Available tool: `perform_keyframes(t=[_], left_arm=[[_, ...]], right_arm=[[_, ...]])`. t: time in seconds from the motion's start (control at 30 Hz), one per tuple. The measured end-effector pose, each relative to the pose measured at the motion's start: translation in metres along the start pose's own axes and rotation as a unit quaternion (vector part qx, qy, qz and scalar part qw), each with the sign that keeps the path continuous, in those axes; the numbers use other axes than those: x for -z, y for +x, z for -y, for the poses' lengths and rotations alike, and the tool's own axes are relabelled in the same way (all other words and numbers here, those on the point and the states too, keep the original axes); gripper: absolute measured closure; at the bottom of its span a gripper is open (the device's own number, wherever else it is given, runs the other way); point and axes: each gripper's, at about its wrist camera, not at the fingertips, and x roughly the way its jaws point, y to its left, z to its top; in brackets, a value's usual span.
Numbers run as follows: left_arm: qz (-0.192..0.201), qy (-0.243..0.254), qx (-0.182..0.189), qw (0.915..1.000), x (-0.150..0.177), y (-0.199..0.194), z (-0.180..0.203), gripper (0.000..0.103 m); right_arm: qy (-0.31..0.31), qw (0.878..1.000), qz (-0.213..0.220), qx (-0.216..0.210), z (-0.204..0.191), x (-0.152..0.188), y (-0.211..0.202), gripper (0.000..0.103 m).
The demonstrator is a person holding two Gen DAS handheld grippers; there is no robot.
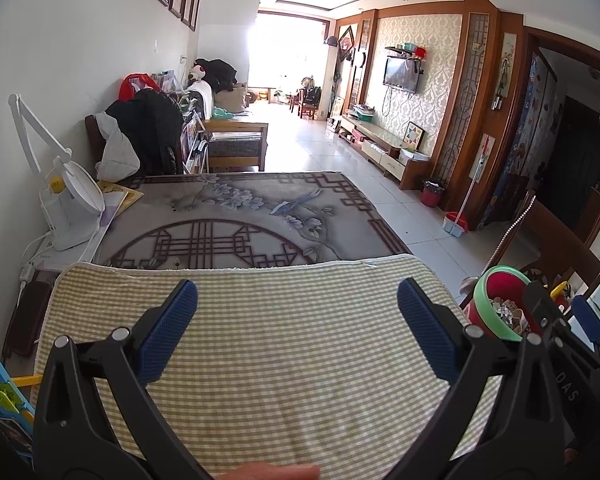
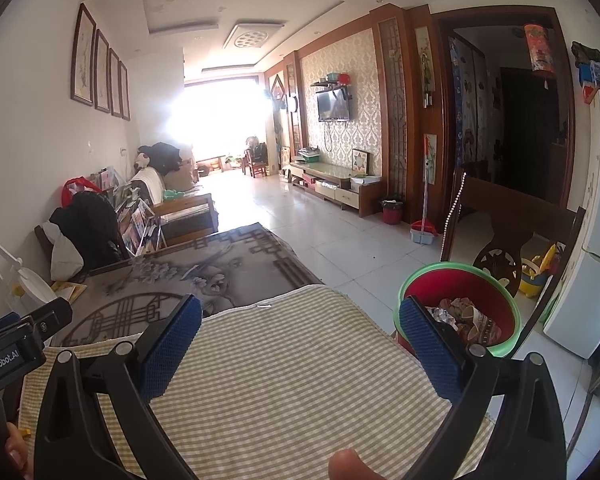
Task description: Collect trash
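Observation:
A red bin with a green rim (image 2: 460,304) stands off the table's right edge, holding crumpled wrappers and paper scraps (image 2: 464,318); it also shows at the right in the left wrist view as the bin (image 1: 500,300). My left gripper (image 1: 298,320) is open over the green-checked cloth (image 1: 260,340), nothing between its blue pads. My right gripper (image 2: 300,332) is open too, over the same cloth (image 2: 284,380), its right pad in front of the bin. Each gripper shows at the edge of the other's view.
The table (image 1: 236,216) carries a grey floral cover beyond the cloth. A white desk lamp (image 1: 66,200) and books sit at its left. A chair with dark clothes (image 1: 148,128) stands behind. A wooden chair (image 2: 512,232) stands past the bin, and a second small red bin (image 2: 392,210) is by the wall.

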Motion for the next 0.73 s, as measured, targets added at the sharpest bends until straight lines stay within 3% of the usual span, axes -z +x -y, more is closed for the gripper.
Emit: perform_keyframes(t=[0.43, 0.6, 0.73], left_arm=[[-0.012, 0.003, -0.001, 0.9999, 0.004, 0.001, 0.0, 0.005], [-0.016, -0.018, -0.013, 0.9996, 0.005, 0.005, -0.007, 0.005], [-0.031, -0.03, -0.035, 0.9984, 0.01, 0.012, -0.019, 0.005]], right_arm=[[-0.004, 1.0, -0.007, -0.001, -0.001, 0.005, 0.0, 0.007], [-0.022, 0.999, -0.04, -0.007, -0.002, 0.016, 0.021, 0.007], [-0.075, 0.993, -0.095, -0.007, -0.01, 0.044, 0.076, 0.007]])
